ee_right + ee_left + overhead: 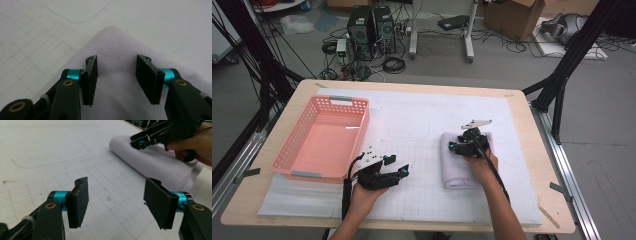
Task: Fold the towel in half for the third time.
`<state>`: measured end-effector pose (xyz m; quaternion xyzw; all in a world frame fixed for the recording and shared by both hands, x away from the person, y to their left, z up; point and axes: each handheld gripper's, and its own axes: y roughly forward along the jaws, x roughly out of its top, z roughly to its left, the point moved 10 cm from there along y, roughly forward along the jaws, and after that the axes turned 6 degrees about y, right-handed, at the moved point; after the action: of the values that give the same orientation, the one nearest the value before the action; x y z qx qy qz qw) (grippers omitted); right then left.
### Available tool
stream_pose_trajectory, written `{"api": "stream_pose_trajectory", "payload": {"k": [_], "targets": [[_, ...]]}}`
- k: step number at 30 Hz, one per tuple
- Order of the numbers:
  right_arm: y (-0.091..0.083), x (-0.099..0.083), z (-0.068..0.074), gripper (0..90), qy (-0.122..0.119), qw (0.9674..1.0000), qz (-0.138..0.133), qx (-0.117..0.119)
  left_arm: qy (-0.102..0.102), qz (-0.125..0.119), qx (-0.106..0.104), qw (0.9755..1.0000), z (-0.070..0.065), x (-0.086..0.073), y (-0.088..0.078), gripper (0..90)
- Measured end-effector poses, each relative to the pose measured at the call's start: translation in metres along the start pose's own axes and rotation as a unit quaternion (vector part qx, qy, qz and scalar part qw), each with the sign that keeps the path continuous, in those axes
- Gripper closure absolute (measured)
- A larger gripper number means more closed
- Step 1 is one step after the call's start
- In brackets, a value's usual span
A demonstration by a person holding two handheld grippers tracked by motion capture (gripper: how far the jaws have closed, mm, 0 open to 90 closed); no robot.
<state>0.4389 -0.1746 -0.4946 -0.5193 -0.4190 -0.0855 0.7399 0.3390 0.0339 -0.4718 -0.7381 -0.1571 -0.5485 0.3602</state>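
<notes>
1. The right gripper [473,141] hangs over the folded towel [460,167], jaws partly apart with only cloth showing below and between them; the pads do not press on anything, so it holds nothing.
2. The left gripper [393,172] rests on the mat [412,125] near the counter's [532,150] front edge, just right of the basket [319,137], jaws wide and empty.
3. The towel lies right of the counter's middle, toward the front edge, a thick white roll-like fold with its long side running front to back. The pink basket stands well apart at the left edge, empty as far as I can see.
4. The step in hand looks like a grasp of the towel, probably to carry it to the basket.
5. To do it well, I judge the right gripper should drop straight down so the pads [91,75] straddle a fold rather than skate over the top layer.
6. Close on the whole thickness; a pinch of the top layer alone would let the towel unroll on lifting.
7. Grip near the middle of the long side so the ends sag evenly.
8. The left gripper could steady or take the near end, since the towel is soft and wide.
</notes>
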Motion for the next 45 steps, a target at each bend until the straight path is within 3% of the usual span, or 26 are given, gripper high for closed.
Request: {"api": "stream_pose_trajectory", "payload": {"k": [3,6,8,11,13,15,19,22,25,30,32,35,37,42,45], "targets": [[0.005,0.002,0.009,51.3,0.006,0.9998,-0.006,0.017,0.001,0.001,-0.001,1.0,0.0,0.0,0.0,37.0],[-0.002,0.004,0.006,45.3,0.027,0.9989,-0.013,0.037,0.0,-0.001,-0.002,1.0,0.0,0.0,0.0,37.0],[-0.017,0.006,-0.004,46.0,0.038,0.9983,-0.04,0.021,-0.003,-0.002,0.0,1.0,0.001,0.001,-0.001,36.9],[-0.04,-0.003,-0.028,59.7,0.033,0.9976,-0.048,-0.038,-0.001,-0.003,0.001,1.0,0.001,0.001,-0.002,36.9],[-0.048,-0.02,-0.046,65.2,0.028,0.9968,-0.027,-0.07,-0.002,-0.003,0.001,1.0,0.0,0.001,-0.001,37.0],[-0.049,-0.039,-0.063,64.9,0.015,0.9953,0.004,-0.095,0.001,-0.001,0.0,1.0,0.0,0.001,-0.001,36.9],[-0.062,-0.047,-0.075,61.2,0.049,0.9948,-0.021,-0.087,0.003,-0.003,-0.002,1.0,-0.001,0.001,-0.001,36.8],[-0.076,-0.048,-0.069,63.7,0.065,0.9954,-0.047,-0.052,0.0,-0.003,-0.002,1.0,-0.001,0.001,-0.001,36.6],[-0.091,-0.055,-0.055,63.7,0.038,0.9967,-0.064,-0.032,0.002,-0.005,-0.002,1.0,-0.002,0.002,-0.001,36.6],[-0.103,-0.084,-0.037,63.7,0.006,0.9992,-0.038,-0.013,0.001,-0.006,0.001,1.0,0.0,0.002,-0.001,36.5],[-0.105,-0.1,-0.038,63.8,-0.011,0.9995,-0.017,-0.023,0.002,-0.006,0.0,1.0,0.0,0.002,-0.002,36.5],[-0.115,-0.109,-0.041,61.7,-0.003,0.9994,-0.02,-0.028,0.003,-0.007,0.001,1.0,-0.001,0.002,-0.002,36.5],[-0.125,-0.11,-0.041,56.2,0.01,0.9991,-0.039,-0.015,0.009,-0.007,0.002,0.9999,-0.001,0.002,-0.002,36.5],[-0.148,-0.109,-0.041,39.9,0.024,0.9956,-0.089,-0.02,0.012,-0.018,-0.004,0.9998,-0.005,0.007,-0.002,36.1],[-0.154,-0.109,-0.042,33.1,0.033,0.9931,-0.113,-0.009,0.015,-0.022,-0.005,0.9996,-0.006,0.009,-0.003,35.6]]}}
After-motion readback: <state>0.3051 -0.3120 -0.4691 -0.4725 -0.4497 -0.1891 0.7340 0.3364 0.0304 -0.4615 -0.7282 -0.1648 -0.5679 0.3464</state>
